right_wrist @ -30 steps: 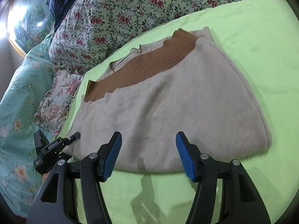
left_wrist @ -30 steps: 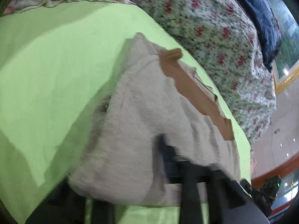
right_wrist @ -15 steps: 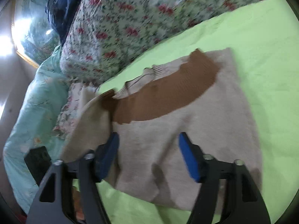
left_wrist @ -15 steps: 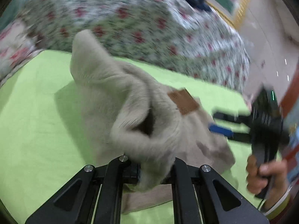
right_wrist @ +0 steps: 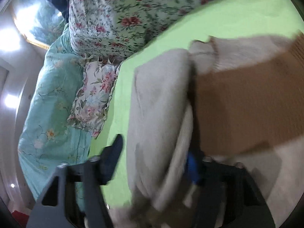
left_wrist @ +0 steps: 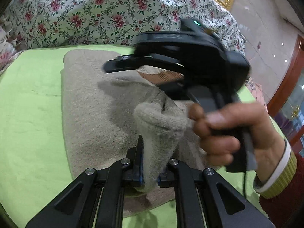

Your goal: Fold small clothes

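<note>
Pinching a thick bunch of the beige knit garment (left_wrist: 98,102) at the near edge of the left wrist view, the left gripper (left_wrist: 150,172) has its jaws pressed together on the cloth, which lies on the green sheet (left_wrist: 28,114) with one side lifted and doubled over. Just right of that pinch, the person's hand (left_wrist: 233,133) carries the right gripper (right_wrist: 153,163) in low over the fabric; its jaws are closing with a fold of the knit between them, though blur hides whether the pads press yet. The likely trouble is a shallow or single-layer bite — if the right jaws catch only the top layer, the fold would slide apart when carried. Both tools crowd the same corner, so they could knock together or drag the pile askew. Farther off, the brown ribbed band (left_wrist: 161,75) may end up crooked — and beyond it the floral quilt (left_wrist: 95,11) bounds the far edge.
</note>
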Available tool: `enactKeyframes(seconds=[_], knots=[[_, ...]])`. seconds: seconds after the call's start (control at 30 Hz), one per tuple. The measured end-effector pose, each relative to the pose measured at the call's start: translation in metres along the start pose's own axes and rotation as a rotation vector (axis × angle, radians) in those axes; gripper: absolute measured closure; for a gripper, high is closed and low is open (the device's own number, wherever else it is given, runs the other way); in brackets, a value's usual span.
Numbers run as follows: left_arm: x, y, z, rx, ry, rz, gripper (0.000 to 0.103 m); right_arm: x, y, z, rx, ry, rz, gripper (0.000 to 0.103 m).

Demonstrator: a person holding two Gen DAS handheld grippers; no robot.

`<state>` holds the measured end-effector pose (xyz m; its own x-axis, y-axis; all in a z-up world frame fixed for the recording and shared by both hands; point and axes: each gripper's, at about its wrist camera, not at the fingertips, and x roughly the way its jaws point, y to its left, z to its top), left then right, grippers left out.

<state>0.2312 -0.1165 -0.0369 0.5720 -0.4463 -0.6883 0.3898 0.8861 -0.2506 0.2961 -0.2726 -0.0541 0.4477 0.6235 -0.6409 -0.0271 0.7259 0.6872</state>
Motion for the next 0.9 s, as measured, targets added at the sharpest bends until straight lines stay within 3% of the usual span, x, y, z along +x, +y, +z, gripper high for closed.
enactKeyframes(seconds=[0.07, 0.13, 0.3, 0.47, 0.67, 0.9], knots=[[-0.005, -0.003, 0.003, 0.013, -0.005, 0.006, 0.095, 0.003, 0.007, 0.005, -0.035, 0.007, -0.052, 0.081], [-0.013, -0.010, 0.011, 0.016, -0.022, -0.024, 0.095, -0.011, 0.018, 0.008, -0.075, -0.015, -0.067, 0.083], [-0.017, -0.044, 0.026, 0.045, -0.040, -0.153, 0.094, -0.083, 0.027, 0.001, -0.171, -0.134, -0.129, 0.084], [0.025, -0.088, 0.022, 0.091, 0.029, -0.217, 0.094, -0.134, -0.025, -0.016, -0.114, -0.160, -0.267, 0.084], [0.062, -0.116, 0.013, 0.114, 0.097, -0.241, 0.093, -0.150, -0.073, -0.027, -0.051, -0.163, -0.334, 0.084], [0.091, -0.120, 0.011, 0.091, 0.159, -0.240, 0.090, -0.152, -0.085, -0.030, -0.071, -0.166, -0.412, 0.084]])
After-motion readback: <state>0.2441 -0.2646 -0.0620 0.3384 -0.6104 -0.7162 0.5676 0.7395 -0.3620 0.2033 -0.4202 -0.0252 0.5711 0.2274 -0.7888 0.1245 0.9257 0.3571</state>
